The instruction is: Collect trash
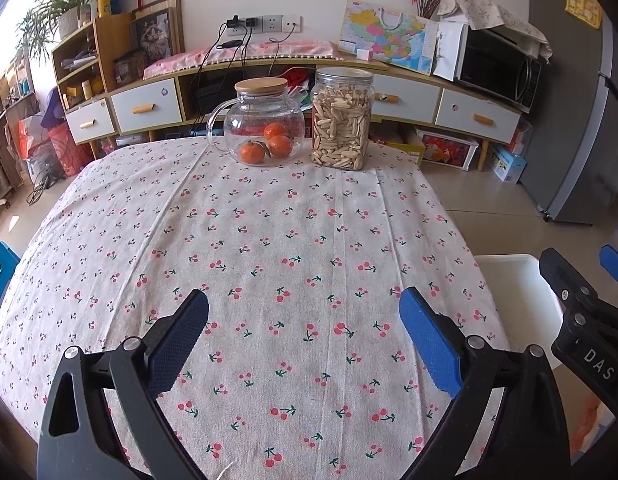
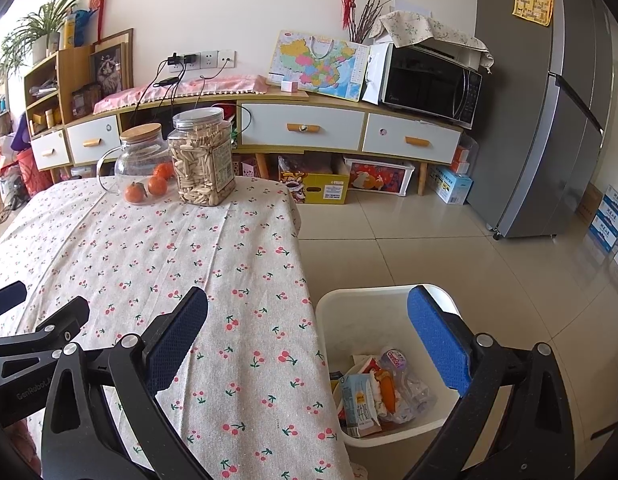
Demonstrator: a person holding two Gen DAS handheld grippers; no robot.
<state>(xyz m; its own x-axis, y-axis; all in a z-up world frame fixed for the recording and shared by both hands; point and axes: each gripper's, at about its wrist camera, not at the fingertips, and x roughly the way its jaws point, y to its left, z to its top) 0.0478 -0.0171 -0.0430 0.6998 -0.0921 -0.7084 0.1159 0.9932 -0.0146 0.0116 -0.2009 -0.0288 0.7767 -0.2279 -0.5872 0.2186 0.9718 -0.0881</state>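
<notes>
A white bin (image 2: pixel 389 294) stands on the floor against the table's right edge. Inside it lie a milk carton (image 2: pixel 359 404), a clear plastic bottle (image 2: pixel 409 380) and crumpled wrappers (image 2: pixel 385 388). My right gripper (image 2: pixel 309 340) hangs open with nothing in it, one finger over the cloth, the other over the bin. My left gripper (image 1: pixel 305 340) is open and holds nothing, low over the cherry-print tablecloth (image 1: pixel 269 240). The bin's rim (image 1: pixel 509 264) shows at the right of the left wrist view, behind the right gripper's body (image 1: pixel 581 320).
A glass jug with three oranges (image 1: pixel 265 132) and a plastic jar of seeds (image 1: pixel 341 120) stand at the table's far edge. Beyond are a sideboard (image 2: pixel 305 124), a microwave (image 2: pixel 433 84), a fridge (image 2: pixel 557 100) and boxes (image 2: pixel 321 184) on the tiled floor.
</notes>
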